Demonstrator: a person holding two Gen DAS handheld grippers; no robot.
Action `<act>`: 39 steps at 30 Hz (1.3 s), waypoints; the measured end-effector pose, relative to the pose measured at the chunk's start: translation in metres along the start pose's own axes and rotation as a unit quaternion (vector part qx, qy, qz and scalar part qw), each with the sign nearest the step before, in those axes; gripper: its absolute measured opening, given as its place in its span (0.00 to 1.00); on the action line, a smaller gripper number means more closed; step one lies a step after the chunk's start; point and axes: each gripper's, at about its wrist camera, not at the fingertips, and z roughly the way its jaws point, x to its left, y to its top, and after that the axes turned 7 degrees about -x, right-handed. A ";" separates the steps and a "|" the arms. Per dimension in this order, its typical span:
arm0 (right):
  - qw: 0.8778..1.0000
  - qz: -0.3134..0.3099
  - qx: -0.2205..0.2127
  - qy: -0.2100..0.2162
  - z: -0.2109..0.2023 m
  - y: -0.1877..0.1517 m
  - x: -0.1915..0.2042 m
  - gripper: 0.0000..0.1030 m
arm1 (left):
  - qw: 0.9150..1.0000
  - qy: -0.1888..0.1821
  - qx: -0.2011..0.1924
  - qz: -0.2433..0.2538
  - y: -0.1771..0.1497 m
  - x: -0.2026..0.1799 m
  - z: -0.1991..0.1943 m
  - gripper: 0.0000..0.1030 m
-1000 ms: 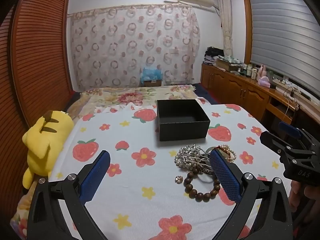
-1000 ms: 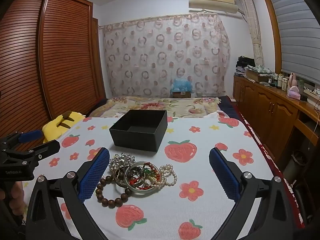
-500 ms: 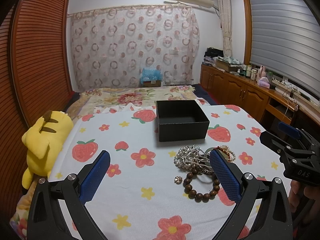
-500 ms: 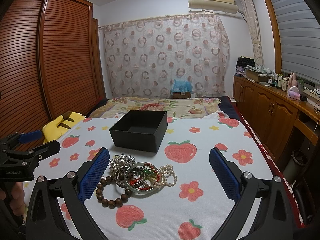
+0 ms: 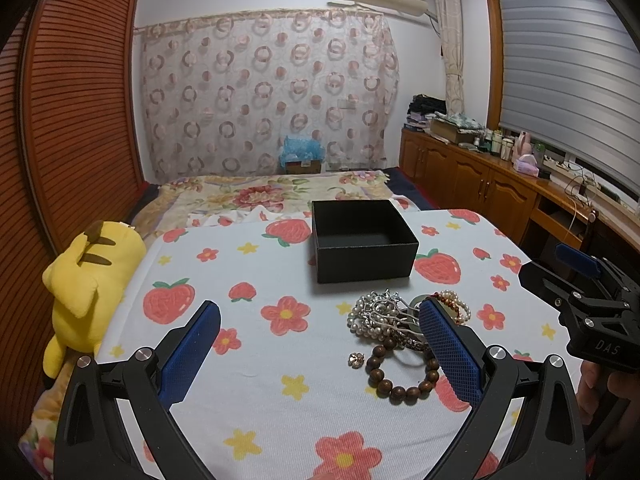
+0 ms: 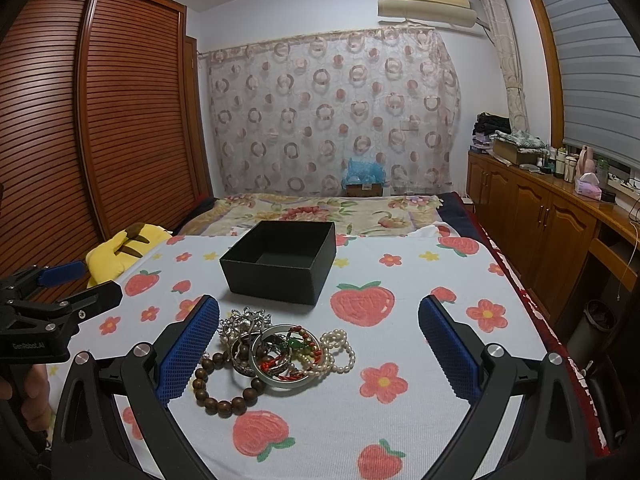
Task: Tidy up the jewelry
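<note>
Hardly anything is changing from a second ago: the left gripper (image 5: 320, 344) is creeping slightly nearer the jewelry (image 6: 276, 350), and the right gripper (image 6: 319, 340) is holding steady. Both are spread wide, gripping nothing, so sorting isn't starting yet. The pile is lying on the strawberry cloth (image 6: 400, 420), just before the empty black box (image 6: 280, 268). A yellow plush (image 5: 86, 276) is sitting beside the wardrobe (image 6: 100, 120).
</note>
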 end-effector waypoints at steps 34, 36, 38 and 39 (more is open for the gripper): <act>1.000 0.001 0.000 0.000 -0.001 0.000 0.001 0.98 | 1.000 -0.001 0.000 -0.002 0.000 0.001 0.000 0.94; 1.000 0.000 0.000 0.000 -0.001 0.000 0.001 0.98 | 1.000 -0.001 0.000 -0.002 0.000 0.001 0.000 0.94; 1.000 0.001 0.000 0.000 -0.001 0.000 0.001 0.98 | 1.000 -0.001 0.000 -0.002 0.005 -0.002 -0.003 0.94; 1.000 0.000 0.000 0.000 -0.001 0.000 0.001 0.98 | 1.000 -0.001 0.000 -0.002 0.005 -0.002 -0.003 0.94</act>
